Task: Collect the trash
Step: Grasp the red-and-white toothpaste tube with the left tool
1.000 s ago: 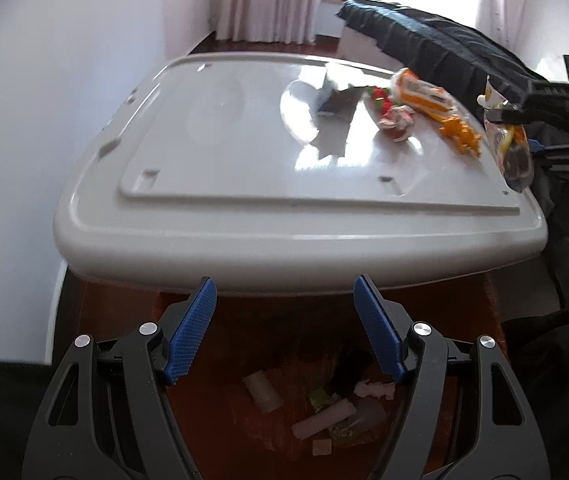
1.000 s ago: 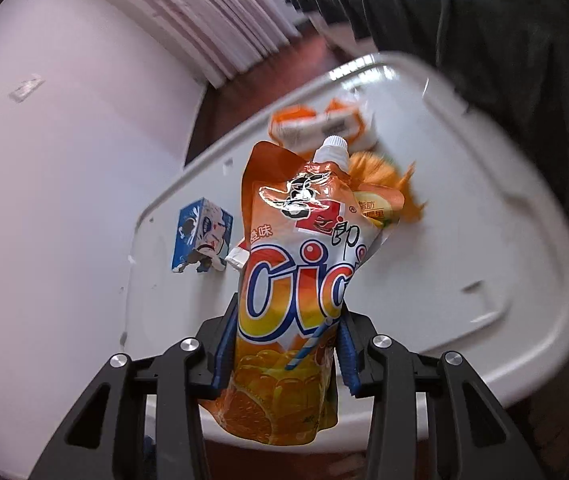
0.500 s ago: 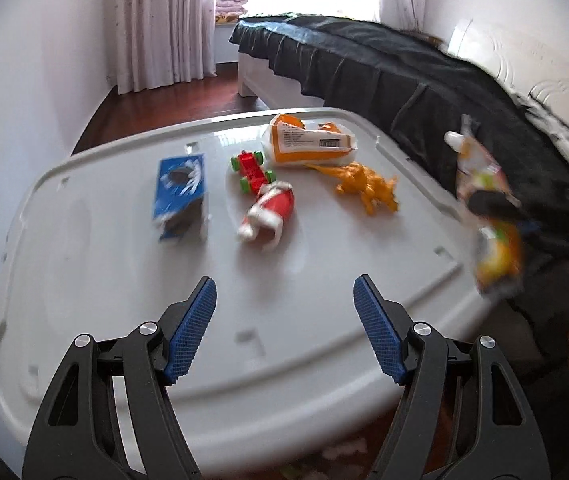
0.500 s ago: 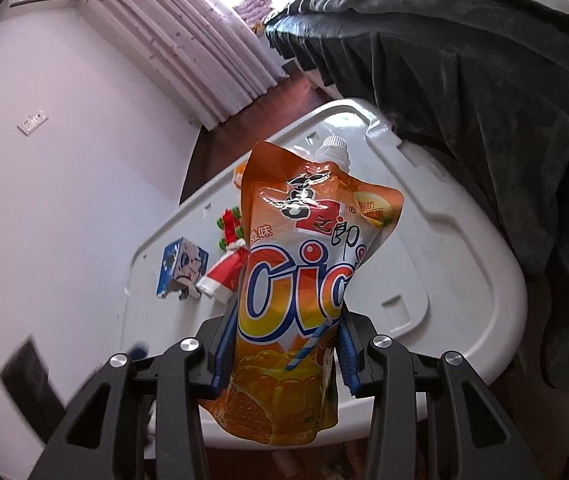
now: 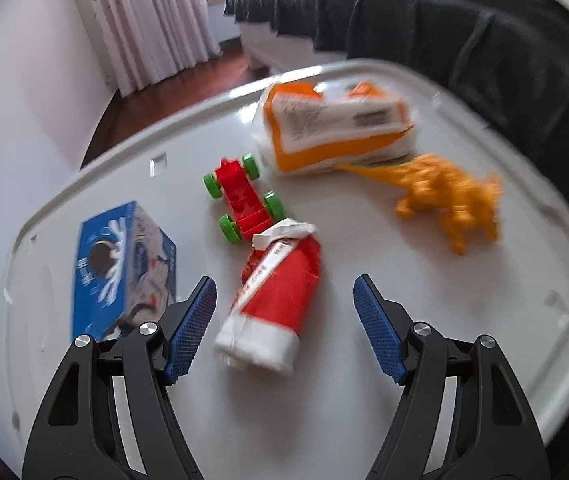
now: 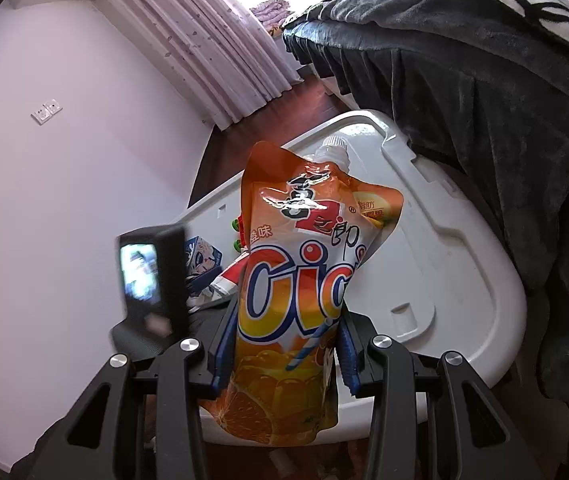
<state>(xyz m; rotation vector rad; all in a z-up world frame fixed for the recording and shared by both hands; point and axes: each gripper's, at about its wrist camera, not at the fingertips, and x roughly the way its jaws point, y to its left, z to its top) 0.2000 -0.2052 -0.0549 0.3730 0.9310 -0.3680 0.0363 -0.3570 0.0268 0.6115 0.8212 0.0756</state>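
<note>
The left gripper [image 5: 284, 328] hangs over the white lid [image 5: 404, 340] w/ its jaws closing but not yet on anything. The red-and-white wrapper [image 5: 276, 292] lies between the blue pads [image 5: 192, 332], nearer to the left one, and the pads do not touch it. Just left of it, beside the left finger, stands a blue carton [image 5: 120, 268] w/ a round hole in its face. Behind the wrapper, touching or almost touching its crumpled top, is a red toy car [image 5: 244, 200] w/ green wheels. Farther back lies an orange-and-white package [image 5: 332, 128], and right of it an orange toy dinosaur [image 5: 448, 200], its tail reaching to the package. The picture is a bit blurred.

The right gripper [image 6: 288, 356] is pinching an orange juice pouch [image 6: 300, 264], approx. at its lower half; the pouch stands upright, white cap on top, in front of the near edge of the lid. In the right wrist view a black device w/ small screen [image 6: 152, 276] shows at left. A bed w/ dark blanket [image 6: 464, 80] is behind the lid, curtains [image 6: 204, 40] at the wall.
</note>
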